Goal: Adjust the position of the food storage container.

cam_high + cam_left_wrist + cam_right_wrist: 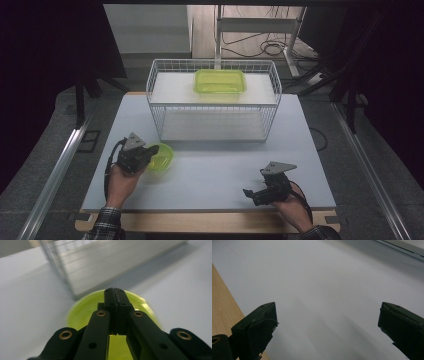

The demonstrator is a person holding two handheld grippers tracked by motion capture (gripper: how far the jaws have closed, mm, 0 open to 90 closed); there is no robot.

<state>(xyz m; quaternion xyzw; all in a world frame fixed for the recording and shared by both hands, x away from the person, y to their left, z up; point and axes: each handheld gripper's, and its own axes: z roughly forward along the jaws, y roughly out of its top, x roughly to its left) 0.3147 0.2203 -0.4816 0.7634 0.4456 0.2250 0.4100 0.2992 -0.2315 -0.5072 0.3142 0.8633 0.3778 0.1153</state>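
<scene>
1. Found at 8 o'clock on the white table (225, 170) in the high view: a small round lime-green bowl (164, 157), resting on the tabletop just in front of the wire basket's left corner.
2. Reaching in from 9 o'clock of that bowl: the left gripper (147, 152), held in the left hand, tips over the bowl's near-left rim.
3. In the left gripper view, left gripper (115, 291) with jaws pressed together tip to tip, the blurred green bowl (82, 312) spreading beneath and behind them. Cannot tell whether the rim is caught between the pads.
4. At 12 o'clock of the table: a white wire basket (212, 61), with a rectangular lime-green container (220, 81) lying on the white surface at its back, well apart from the bowl.
5. At 5 o'clock, near the wooden front edge (200, 220): the right gripper (251, 196), held low in the right hand, pointing toward 9 o'clock.
6. In the right gripper view, right gripper (328, 322) with jaws spread wide, bare table (324, 277) between them, wooden edge (222, 302) at 9 o'clock.
</scene>
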